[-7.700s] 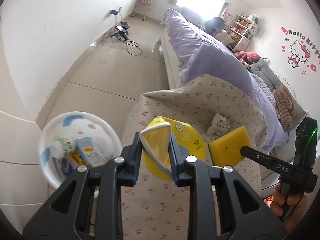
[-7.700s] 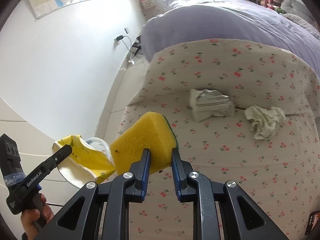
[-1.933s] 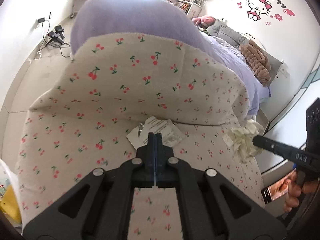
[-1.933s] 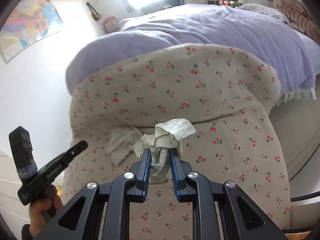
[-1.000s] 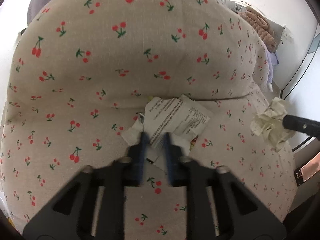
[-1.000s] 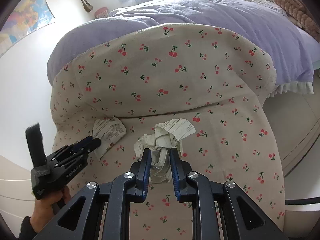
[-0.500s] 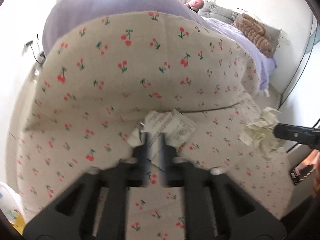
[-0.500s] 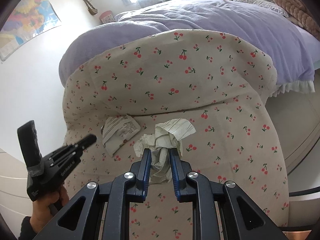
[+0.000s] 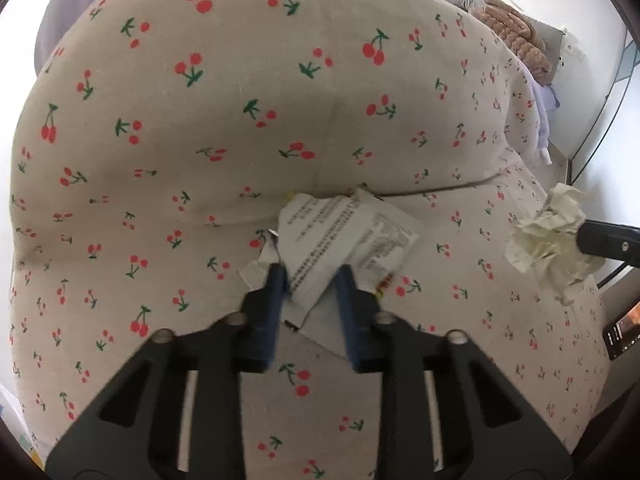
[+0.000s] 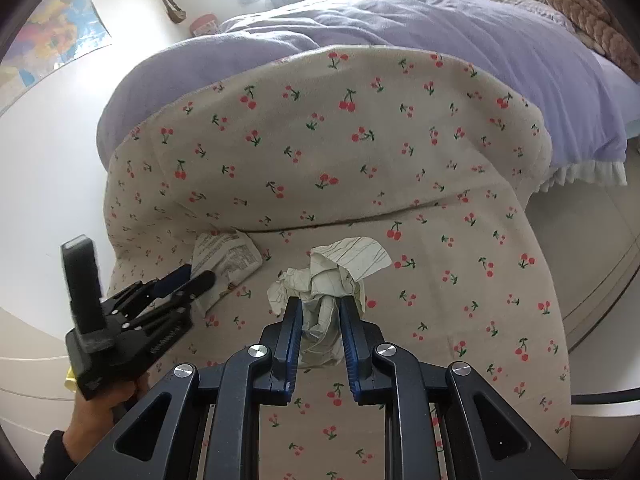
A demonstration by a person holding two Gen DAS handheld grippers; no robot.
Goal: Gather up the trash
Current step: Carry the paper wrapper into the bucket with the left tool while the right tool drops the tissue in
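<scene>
Since half a second ago your left gripper has dropped closer and spread; its jaws now stand wide astride the near corner of the printed paper wrapper, which lies on the cherry-print cover just below the seat fold. Your right gripper stays clamped on the crumpled paper wad, held above the cover's middle.

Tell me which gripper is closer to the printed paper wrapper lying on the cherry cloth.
Left. The left gripper is open with its fingers on either side of the printed wrapper. The right gripper is off to its right, shut on the crumpled paper ball.
</scene>
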